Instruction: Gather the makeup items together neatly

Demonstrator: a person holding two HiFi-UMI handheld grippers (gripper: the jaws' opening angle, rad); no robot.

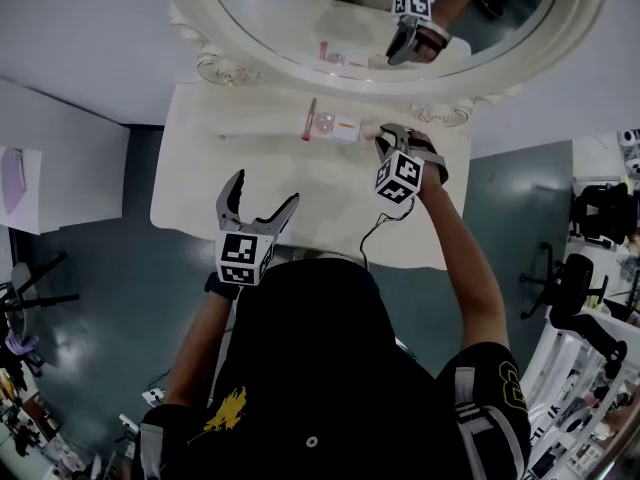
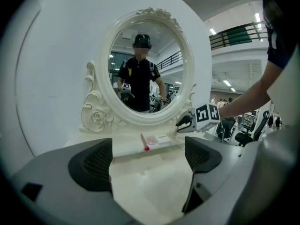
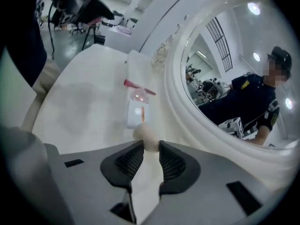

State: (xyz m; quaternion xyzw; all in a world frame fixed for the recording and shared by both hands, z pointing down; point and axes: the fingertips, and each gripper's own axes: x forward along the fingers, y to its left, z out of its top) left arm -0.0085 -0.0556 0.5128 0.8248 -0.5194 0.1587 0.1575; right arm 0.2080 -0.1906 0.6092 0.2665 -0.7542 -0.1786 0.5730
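Observation:
On the raised back ledge of the white dressing table (image 1: 200, 183) lie a red stick (image 1: 308, 120), a round clear compact (image 1: 324, 123) and a small white box (image 1: 345, 128), side by side. My right gripper (image 1: 386, 138) is just right of the box, shut on a cream rounded sponge (image 3: 146, 134). In the right gripper view the box (image 3: 136, 114), compact (image 3: 138, 96) and stick (image 3: 138, 85) lie just beyond the sponge. My left gripper (image 1: 260, 204) hovers open over the table's middle, nothing between its jaws. The left gripper view shows the row (image 2: 152, 140) ahead.
An oval mirror (image 1: 330, 28) in an ornate white frame stands right behind the ledge. A thin pale item (image 1: 222, 136) lies alone at the ledge's left end. Office chairs (image 1: 560, 288) stand on the floor at right, a white cabinet (image 1: 60, 158) at left.

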